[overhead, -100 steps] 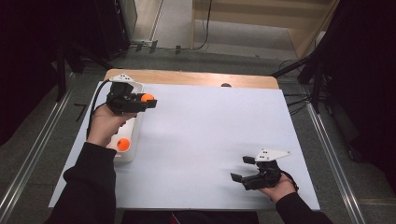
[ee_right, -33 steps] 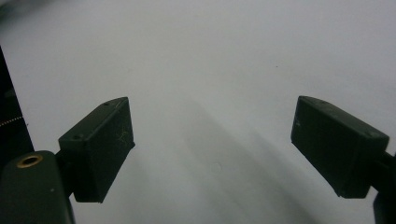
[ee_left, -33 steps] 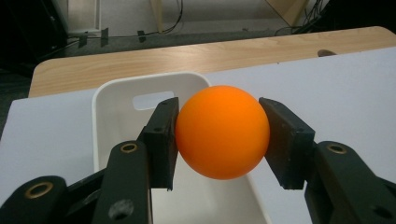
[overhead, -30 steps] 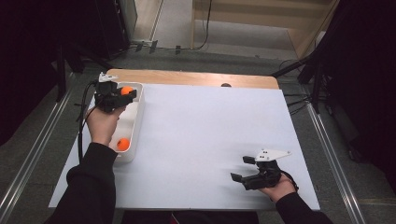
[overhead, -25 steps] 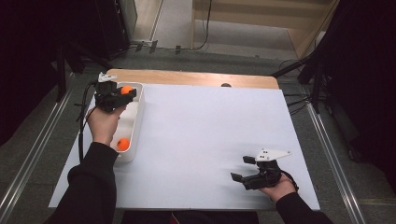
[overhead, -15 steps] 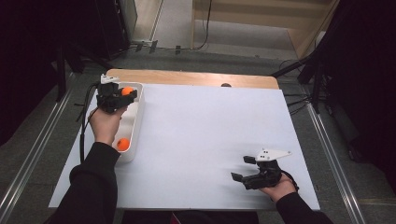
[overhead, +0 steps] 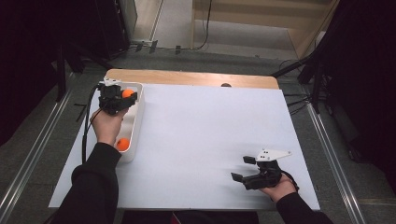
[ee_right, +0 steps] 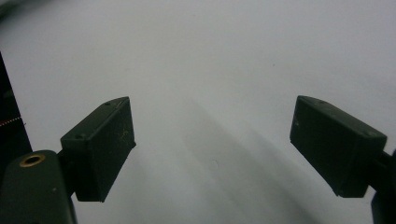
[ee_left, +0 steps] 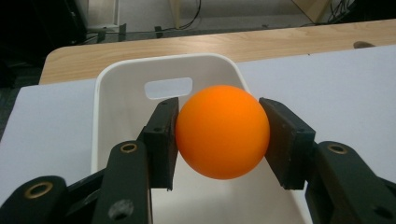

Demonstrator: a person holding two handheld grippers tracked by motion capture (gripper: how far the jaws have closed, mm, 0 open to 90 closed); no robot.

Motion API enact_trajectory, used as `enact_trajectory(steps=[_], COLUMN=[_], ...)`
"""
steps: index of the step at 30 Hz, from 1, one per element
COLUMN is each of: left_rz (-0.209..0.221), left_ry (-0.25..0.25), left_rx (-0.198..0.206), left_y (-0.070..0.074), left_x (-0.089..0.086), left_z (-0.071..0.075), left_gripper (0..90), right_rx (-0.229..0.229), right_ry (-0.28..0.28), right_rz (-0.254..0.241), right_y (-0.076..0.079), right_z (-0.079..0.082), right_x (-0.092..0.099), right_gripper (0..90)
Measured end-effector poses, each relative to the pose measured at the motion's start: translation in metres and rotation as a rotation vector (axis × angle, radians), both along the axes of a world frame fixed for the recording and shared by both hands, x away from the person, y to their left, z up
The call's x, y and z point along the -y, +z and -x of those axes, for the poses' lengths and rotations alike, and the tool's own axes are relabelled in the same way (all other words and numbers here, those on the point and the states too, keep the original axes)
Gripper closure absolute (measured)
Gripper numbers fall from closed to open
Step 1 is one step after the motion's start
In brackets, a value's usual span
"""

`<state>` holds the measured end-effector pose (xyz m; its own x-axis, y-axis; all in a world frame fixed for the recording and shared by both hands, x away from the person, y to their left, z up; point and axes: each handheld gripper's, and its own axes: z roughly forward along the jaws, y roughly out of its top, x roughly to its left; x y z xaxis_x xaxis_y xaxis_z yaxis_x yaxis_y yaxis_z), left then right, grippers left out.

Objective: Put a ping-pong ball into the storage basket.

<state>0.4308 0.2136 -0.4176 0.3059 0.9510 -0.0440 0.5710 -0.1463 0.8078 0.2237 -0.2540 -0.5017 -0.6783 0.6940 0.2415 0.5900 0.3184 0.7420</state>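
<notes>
High view: looking down and forward over the whole tabletop [overhead: 205, 140].
Left gripper view: sitting close behind its jaws, facing the white bin [ee_left: 116, 93] at 10 o'clock, shared with the high view.
Right gripper view: hovering near bare tabletop at 5 o'clock.

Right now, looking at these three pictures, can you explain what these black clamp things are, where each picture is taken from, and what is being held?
A person holds a black two-jaw tool in each hand. One camera looks down on the white table; another rides on each tool. The left tool grips a smooth orange ball above a white plastic bin at the table's left edge. A second orange ball lies in that bin. The right tool is open with nothing between its jaws, low over bare table.
</notes>
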Motion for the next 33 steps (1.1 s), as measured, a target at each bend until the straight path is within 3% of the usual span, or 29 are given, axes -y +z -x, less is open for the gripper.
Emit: enact_trajectory(steps=[10, 14, 18, 21, 25, 33], left_rz=[-0.005, 0.012, 0.062, 0.1, 0.113, 0.107], left_ry=[0.019, 0.024, 0.043, 0.042, 0.026, -0.016], left_rx=[-0.024, -0.031, -0.057, -0.07, -0.076, -0.082], left_y=[0.0, -0.001, 0.001, 0.001, 0.004, 0.011], left_x=[-0.001, -0.002, -0.006, -0.01, -0.013, -0.011], left_z=[-0.001, -0.002, -0.004, -0.005, -0.005, -0.002], left_gripper=[50.6, 50.2, 37.1, 30.0, 29.4, 29.3], right_rx=[-0.006, -0.005, -0.006, -0.003, -0.008, -0.002], right_ry=[-0.004, -0.003, -0.006, -0.004, -0.002, -0.003], right_rz=[0.001, 0.001, -0.003, -0.003, -0.004, -0.002], right_y=[0.0, 0.0, 0.0, 0.0, 0.0, 0.0], right_z=[0.0, 0.0, 0.0, 0.0, 0.0, 0.0], right_x=[0.0, 0.0, 0.0, 0.0, 0.0, 0.0], right_gripper=[12.3, 12.3, 12.3, 12.4, 12.3, 12.4])
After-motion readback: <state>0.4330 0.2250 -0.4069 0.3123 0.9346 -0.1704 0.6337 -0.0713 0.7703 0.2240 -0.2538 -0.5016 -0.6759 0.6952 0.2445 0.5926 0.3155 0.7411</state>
